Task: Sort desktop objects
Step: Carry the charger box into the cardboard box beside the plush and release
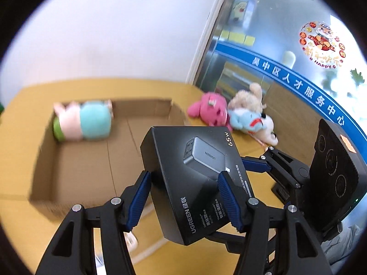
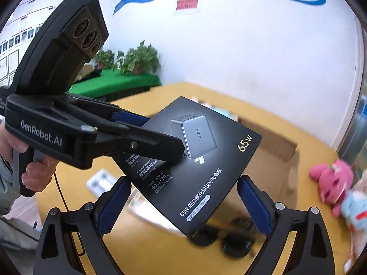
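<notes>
Bright, even indoor light; heavy fisheye vignette.
Black charger box [image 1: 195,181] stays sharp with soft glare; cardboard box [image 1: 75,160] at 9 o'clock and plush toys [image 2: 332,183] at 3 o'clock smear.

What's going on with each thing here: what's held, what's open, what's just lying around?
Black charger box: held up above the table, tilted.
Left tongs: shut on the box.
Right tongs: open, box corner between them.
Cardboard box: open, a plush toy lying inside.
Pink plush: lying on the table.
</notes>
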Demonstrator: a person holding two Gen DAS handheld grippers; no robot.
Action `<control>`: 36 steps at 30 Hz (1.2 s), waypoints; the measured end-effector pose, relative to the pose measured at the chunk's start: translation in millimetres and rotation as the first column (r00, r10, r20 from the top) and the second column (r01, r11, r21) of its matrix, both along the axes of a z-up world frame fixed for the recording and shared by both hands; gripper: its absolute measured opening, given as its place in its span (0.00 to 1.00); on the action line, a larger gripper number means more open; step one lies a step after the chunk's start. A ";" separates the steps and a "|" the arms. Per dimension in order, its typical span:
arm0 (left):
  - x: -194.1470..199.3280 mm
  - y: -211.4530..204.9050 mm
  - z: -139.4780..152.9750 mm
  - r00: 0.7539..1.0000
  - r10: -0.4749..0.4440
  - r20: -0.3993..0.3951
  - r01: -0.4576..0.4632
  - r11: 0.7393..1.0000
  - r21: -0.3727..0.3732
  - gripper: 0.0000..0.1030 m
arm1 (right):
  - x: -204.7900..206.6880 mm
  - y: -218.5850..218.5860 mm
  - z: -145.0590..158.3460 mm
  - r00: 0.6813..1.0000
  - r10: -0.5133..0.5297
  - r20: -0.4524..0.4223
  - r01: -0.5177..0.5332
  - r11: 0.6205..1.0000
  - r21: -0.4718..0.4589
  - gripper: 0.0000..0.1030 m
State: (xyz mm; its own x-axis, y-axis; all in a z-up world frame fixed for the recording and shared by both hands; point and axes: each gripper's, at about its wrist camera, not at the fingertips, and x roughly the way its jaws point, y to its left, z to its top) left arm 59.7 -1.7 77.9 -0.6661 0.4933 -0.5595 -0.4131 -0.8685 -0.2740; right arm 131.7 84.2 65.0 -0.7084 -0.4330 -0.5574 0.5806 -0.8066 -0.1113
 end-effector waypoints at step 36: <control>-279.2 -10.9 9.0 0.996 0.061 0.068 -0.057 0.997 -0.059 0.58 | -324.0 22.9 21.2 0.990 -0.030 0.135 0.036 0.999 -0.041 0.91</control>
